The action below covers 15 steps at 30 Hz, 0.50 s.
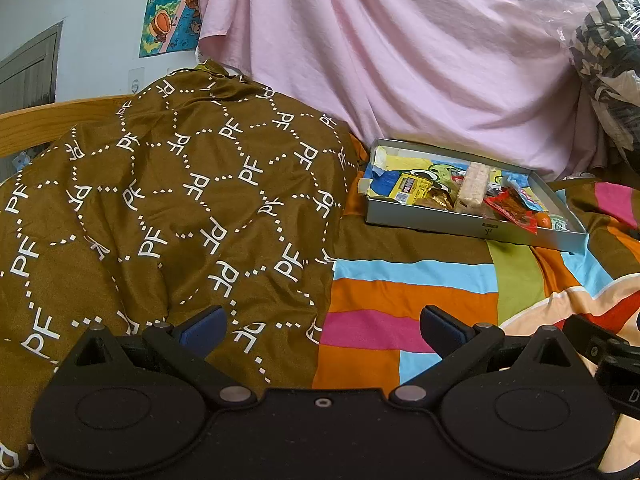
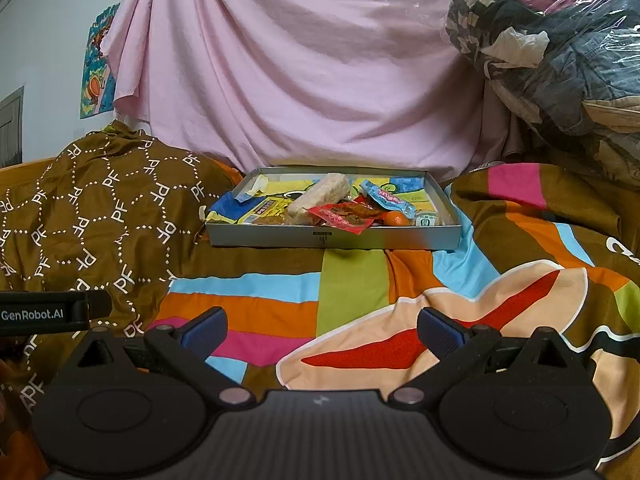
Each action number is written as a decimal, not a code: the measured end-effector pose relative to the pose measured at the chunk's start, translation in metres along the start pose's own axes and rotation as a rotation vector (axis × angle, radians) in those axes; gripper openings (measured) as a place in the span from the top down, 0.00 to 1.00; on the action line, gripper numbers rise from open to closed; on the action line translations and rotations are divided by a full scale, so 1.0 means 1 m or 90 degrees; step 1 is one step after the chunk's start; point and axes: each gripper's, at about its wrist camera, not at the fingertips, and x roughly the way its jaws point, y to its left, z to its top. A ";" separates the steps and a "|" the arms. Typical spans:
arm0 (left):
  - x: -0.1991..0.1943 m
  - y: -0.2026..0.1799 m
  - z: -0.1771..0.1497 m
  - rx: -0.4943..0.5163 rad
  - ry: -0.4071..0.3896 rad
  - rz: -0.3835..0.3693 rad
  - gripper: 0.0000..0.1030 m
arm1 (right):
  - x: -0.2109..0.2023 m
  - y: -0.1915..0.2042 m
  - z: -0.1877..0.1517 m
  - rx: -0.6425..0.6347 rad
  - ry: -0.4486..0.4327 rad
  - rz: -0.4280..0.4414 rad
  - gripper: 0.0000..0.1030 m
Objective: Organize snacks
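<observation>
grey tray point(image 2: 332, 238) of snacks sits straight ahead of my right gripper point(image 2: 322, 330), well apart; from my left gripper point(image 1: 322, 330) it lies up-right. both sets of fingers spread wide, empty. right looks nearer.

A bed covered with a multicoloured striped patchwork sheet point(image 2: 360, 280) carries everything. A shallow grey cardboard tray point(image 2: 332, 237) rests flat on the sheet, with snack packets piled inside it. Left of the tray, touching its corner, a brown quilt printed with white "PF" letters point(image 1: 168, 200) lies bunched. Behind the tray hangs pink draped cloth point(image 2: 300, 80).
</observation>
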 end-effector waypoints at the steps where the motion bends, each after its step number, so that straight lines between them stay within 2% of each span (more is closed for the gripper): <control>1: 0.000 0.000 0.000 0.001 -0.001 0.000 0.01 | 0.000 0.000 0.000 0.000 0.000 0.000 0.00; 15: 0.000 0.000 -0.001 0.008 -0.002 -0.001 0.01 | 0.001 0.001 -0.001 -0.001 0.001 0.001 0.00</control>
